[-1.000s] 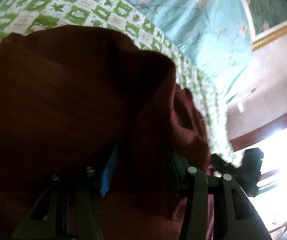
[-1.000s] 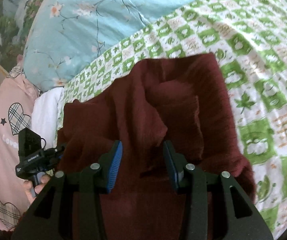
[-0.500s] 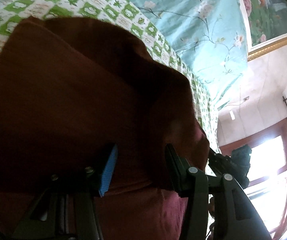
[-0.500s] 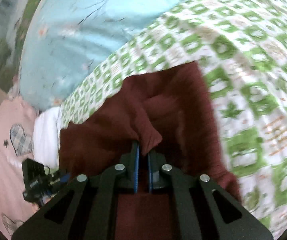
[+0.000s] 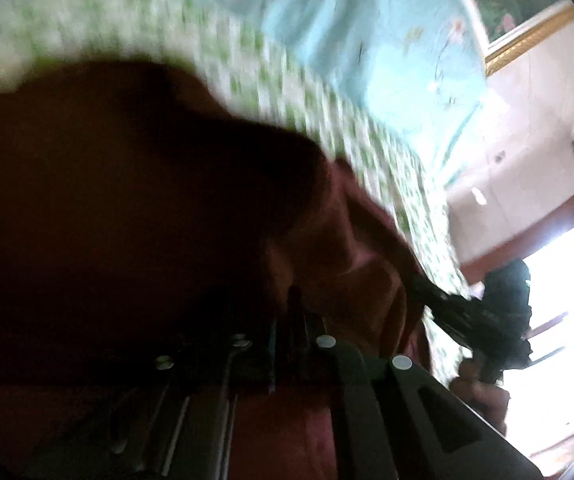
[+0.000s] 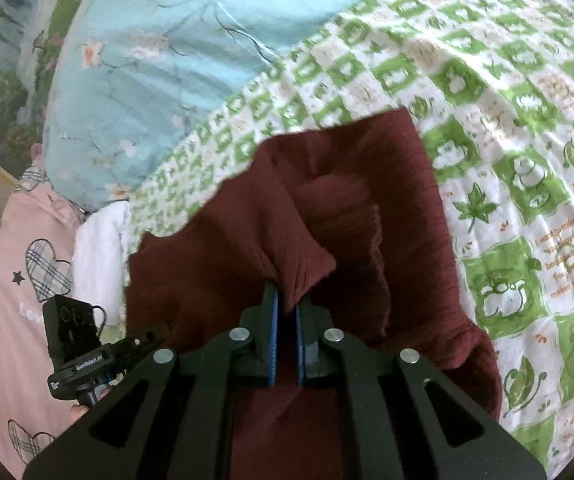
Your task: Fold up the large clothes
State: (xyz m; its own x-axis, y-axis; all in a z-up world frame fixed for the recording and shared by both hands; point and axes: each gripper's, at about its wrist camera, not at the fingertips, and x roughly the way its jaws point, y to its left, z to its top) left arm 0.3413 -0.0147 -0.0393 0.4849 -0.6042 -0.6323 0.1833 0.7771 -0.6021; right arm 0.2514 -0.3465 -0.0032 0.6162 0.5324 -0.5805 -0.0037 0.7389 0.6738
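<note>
A dark maroon garment (image 6: 371, 236) lies bunched on the bed. My right gripper (image 6: 287, 306) is shut on a raised fold of it, and the cloth puckers up just past the blue pads. The left wrist view is blurred and dark. There the garment (image 5: 127, 208) fills the left half, and my left gripper (image 5: 289, 320) has its jaws closing tight together with the maroon cloth pinched between them. Each gripper shows in the other's view: the left one (image 6: 75, 340) at the garment's left edge, the right one (image 5: 483, 320) at its right edge.
A green and white checked sheet (image 6: 499, 92) covers the bed. A light blue floral quilt (image 6: 147, 60) lies behind the garment, with a pink heart-print pillow (image 6: 11, 280) and white cloth (image 6: 99, 248) at left. A bright window (image 5: 563, 280) and a gold-framed picture (image 5: 527, 12) stand beyond.
Both grippers went from open to shut on the garment, the right one first, then the left. The left hand has shifted and lifted the cloth a little, which blurs its view.
</note>
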